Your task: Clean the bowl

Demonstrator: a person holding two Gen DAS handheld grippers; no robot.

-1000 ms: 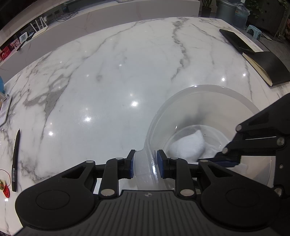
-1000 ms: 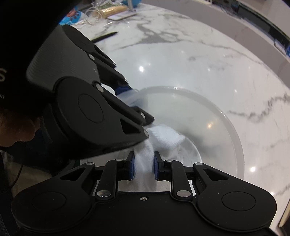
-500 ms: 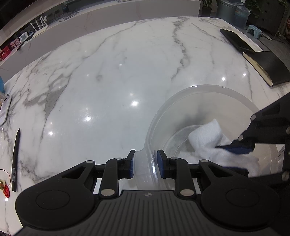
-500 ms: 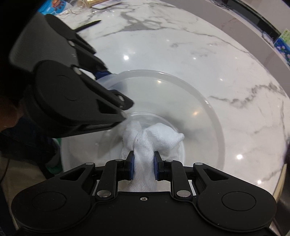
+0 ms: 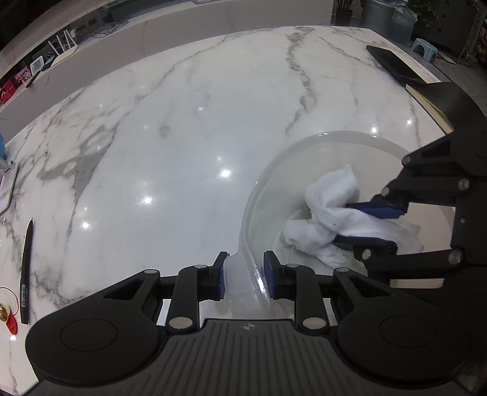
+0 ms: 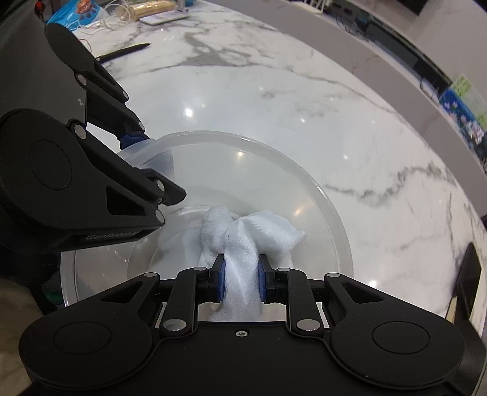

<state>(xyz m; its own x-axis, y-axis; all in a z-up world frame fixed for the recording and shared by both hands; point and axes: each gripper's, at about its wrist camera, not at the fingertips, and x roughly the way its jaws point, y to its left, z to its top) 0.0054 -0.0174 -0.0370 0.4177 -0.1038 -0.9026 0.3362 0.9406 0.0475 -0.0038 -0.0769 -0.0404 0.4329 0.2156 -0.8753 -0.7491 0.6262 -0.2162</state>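
A clear plastic bowl (image 5: 307, 152) (image 6: 304, 182) stands on the white marble table. My left gripper (image 5: 244, 275) is shut on the bowl's near rim, one pad outside and one inside; in the right wrist view it shows at the left (image 6: 138, 152). My right gripper (image 6: 242, 280) is shut on a white cloth (image 6: 255, 231), which is bunched against the bowl's bottom. In the left wrist view the right gripper (image 5: 369, 227) reaches into the bowl from the right, with the cloth (image 5: 331, 195) spilling out past its blue pads.
A black pen (image 5: 26, 274) and a red trinket (image 5: 10, 323) lie at the table's left edge. Dark books (image 5: 395, 65) sit at the far right. In the right wrist view a blue packet (image 6: 76, 13), cables and another pen (image 6: 123, 53) lie far left.
My right gripper has swept the cloth across the bowl's bottom, away from the left gripper and up the far side. The left gripper and the bowl have kept still.
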